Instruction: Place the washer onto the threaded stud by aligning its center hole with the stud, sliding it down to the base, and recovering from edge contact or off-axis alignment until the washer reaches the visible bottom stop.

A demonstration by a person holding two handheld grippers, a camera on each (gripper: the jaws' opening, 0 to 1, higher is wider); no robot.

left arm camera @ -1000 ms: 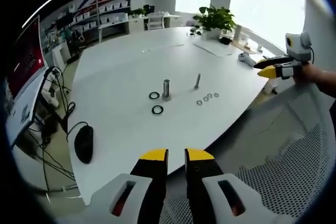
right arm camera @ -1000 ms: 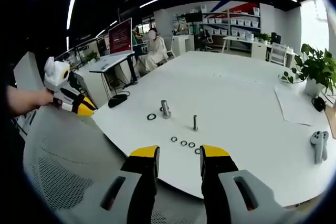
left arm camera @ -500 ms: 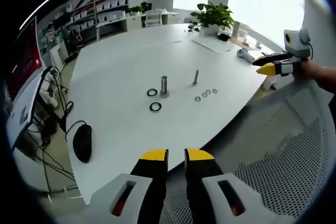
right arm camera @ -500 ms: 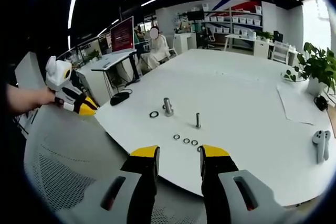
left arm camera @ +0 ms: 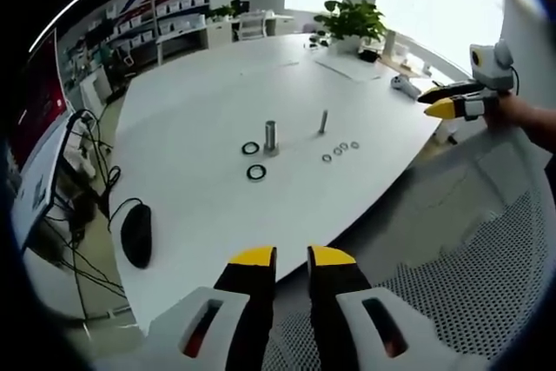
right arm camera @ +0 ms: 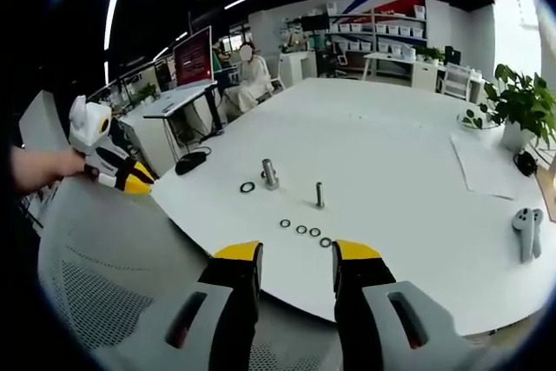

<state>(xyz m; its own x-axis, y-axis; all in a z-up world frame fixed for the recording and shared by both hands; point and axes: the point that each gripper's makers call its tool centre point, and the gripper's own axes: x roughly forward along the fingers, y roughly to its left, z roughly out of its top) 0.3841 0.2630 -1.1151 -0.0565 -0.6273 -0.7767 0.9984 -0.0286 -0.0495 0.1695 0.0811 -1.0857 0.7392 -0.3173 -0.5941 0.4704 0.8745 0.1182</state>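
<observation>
Approach step — nothing is picked up yet. The left gripper (left arm camera: 291, 255) has its jaws nearly closed and empty; the right gripper (right arm camera: 298, 251) has a moderate gap, also empty. Both hang off the near edge of the white table (right arm camera: 391, 154), over a mesh chair (right arm camera: 95, 284).

Count, right gripper view: two upright posts — a thin threaded stud (right arm camera: 320, 195) straight ahead and a thicker metal post (right arm camera: 269, 174) ahead-left. Four small washers (right arm camera: 301, 229) lie in a row just short of the stud. The left gripper view shows two larger dark rings (left arm camera: 256, 172) by the thick post.

Judgement: next move calls for reaching forward and pinching one small washer.
</observation>
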